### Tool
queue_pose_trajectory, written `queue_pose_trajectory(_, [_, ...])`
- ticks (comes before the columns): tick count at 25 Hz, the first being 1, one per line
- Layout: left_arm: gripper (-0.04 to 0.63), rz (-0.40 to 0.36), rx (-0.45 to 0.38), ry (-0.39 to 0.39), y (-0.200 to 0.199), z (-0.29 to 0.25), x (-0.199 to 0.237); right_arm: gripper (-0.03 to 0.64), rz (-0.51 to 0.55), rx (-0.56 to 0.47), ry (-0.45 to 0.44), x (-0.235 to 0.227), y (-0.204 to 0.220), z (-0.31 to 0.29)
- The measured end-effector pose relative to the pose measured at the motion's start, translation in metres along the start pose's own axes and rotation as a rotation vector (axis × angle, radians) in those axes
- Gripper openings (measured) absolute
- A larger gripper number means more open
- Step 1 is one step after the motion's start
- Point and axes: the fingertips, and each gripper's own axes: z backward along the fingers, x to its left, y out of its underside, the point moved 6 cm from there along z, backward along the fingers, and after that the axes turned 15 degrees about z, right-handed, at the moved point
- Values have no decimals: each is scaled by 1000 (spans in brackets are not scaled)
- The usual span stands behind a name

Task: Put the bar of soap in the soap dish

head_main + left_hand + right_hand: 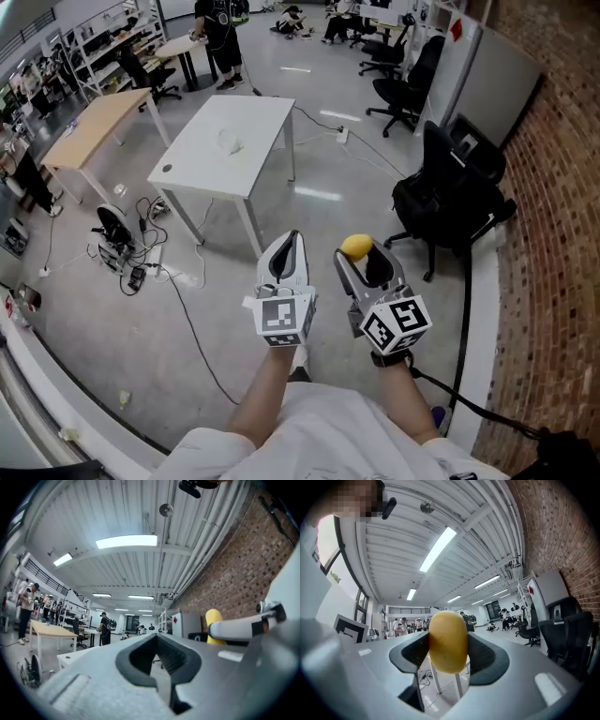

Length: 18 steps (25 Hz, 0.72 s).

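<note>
A yellow oval bar of soap (pixel 356 247) sits pinched between the jaws of my right gripper (pixel 362 255), held in the air over the grey floor. In the right gripper view the soap (pixel 448 641) fills the gap between the dark pads of the right gripper (pixel 448 660). My left gripper (pixel 292 237) hangs just to its left, jaws together and empty. The left gripper (pixel 160 662) shows nothing between its pads, and the soap (pixel 214 619) appears beyond it. A small pale thing (pixel 232 142), perhaps the dish, lies on the white table (pixel 202 155) ahead; it is too small to tell.
A black office chair (pixel 450 202) stands close on the right beside a brick wall (pixel 553 234). Cables and a small fan (pixel 117 234) litter the floor at left. A wooden table (pixel 94 122) and people stand further back.
</note>
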Motion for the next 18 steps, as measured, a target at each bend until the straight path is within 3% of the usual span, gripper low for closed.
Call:
queue_pose_trajectory(5, [-1, 21, -12, -39, -3, -31, 50, 258, -3, 7, -35, 0, 4, -61])
queue_pose_trajectory(9, [0, 47, 32, -92, 10, -49, 85, 258, -24, 36, -61, -1, 18, -97])
queue_pose_trajectory(18, [-1, 38, 59, -178, 24, -114, 124, 258, -46, 41, -171, -37, 39, -183])
